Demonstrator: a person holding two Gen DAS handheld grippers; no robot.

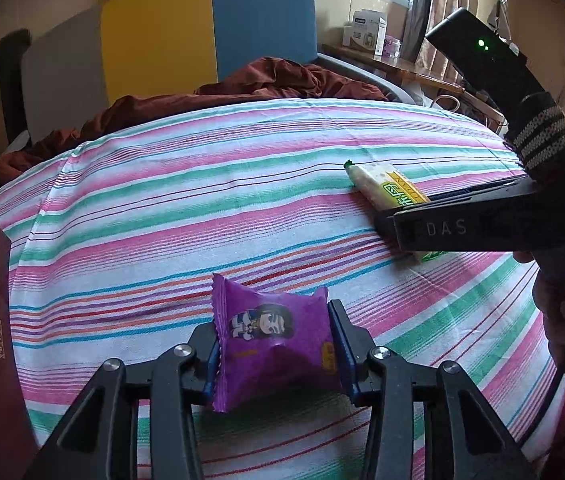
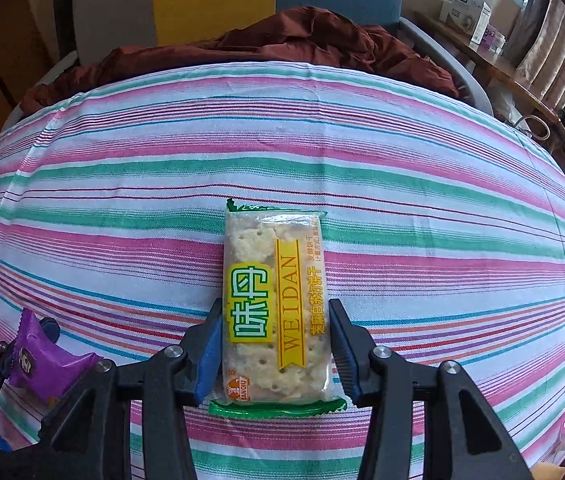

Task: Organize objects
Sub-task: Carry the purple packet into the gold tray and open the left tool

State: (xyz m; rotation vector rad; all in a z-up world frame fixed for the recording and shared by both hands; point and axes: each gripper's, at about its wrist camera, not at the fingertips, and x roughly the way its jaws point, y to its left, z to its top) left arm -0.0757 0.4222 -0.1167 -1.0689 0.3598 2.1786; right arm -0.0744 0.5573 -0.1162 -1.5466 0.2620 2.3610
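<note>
The left claw [image 1: 276, 354] is clamped on the sides of a light, puffy purple snack packet [image 1: 272, 338] just above the striped bed sheet [image 1: 202, 184], while the right claw [image 2: 274, 350] pinches a crinkly, breakable cracker pack [image 2: 274, 308] across its lower half, best held gently.

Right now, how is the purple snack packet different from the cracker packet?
The purple packet is opaque and shows a cartoon figure; the cracker packet is partly clear, so the crackers show. The purple packet is short and puffy; the cracker packet is long and flat. The purple one sits in the left gripper, the cracker one in the right gripper. Both are sealed snacks over the striped sheet.
</note>
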